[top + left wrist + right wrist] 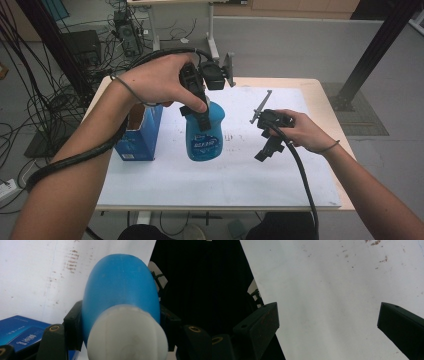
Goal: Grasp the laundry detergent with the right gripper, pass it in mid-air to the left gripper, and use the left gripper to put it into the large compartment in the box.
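Blue plastic bottle with a white cap hangs over the white table, clenched in your left gripper just right of the blue cardboard box. Your right gripper hovers nearby, jaws spread, holding nothing.

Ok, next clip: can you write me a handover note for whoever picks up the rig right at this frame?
Left tool: shut on the blue plastic bottle with the white cap, held up off the white table mat.
Right tool: open, nothing between its jaws, over bare mat to the right of the bottle.
The open blue cardboard box stands on the mat's left edge, just left of the bottle.
Done: bottle gripped and lifted.
Left: probably bring the right tool in or set the bottle down; which one is unclear.
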Demonstrator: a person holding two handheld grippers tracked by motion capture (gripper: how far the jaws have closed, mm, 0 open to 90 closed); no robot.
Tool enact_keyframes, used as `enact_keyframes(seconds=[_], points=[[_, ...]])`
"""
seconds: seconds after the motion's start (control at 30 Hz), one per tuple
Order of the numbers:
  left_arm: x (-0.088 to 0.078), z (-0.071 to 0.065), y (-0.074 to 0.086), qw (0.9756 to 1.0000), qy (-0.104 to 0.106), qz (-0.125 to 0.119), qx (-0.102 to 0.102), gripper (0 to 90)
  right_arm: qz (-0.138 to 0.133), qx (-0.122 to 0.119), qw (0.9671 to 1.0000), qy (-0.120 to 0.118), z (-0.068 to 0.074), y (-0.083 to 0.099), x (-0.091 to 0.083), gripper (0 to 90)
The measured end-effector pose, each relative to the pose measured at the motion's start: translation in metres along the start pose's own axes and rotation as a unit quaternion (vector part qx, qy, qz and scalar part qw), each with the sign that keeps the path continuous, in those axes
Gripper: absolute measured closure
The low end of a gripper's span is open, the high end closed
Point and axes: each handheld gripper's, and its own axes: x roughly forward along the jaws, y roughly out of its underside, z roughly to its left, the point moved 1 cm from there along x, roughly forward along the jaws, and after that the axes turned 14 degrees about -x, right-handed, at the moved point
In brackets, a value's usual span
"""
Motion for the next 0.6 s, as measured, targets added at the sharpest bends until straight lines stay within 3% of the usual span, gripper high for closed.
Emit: enact_keyframes(seconds=[0.2, 0.43, 0.6], points=[[-0.006, 0.004, 0.000, 0.9996, -0.013, -0.007, -0.022, 37.6, 0.008, 0.001, 0.9999, 0.010, -0.001, -0.001, 0.003, 3.6], [-0.022, 0.015, 0.003, 0.9976, -0.028, -0.028, -0.057, 37.6, 0.001, 0.000, 0.9999, 0.014, -0.001, -0.003, 0.005, 3.5], [-0.032, 0.030, 0.006, 0.9928, -0.044, -0.037, -0.105, 37.6, 0.005, 0.000, 0.9999, 0.014, -0.003, -0.004, 0.008, 3.7]])
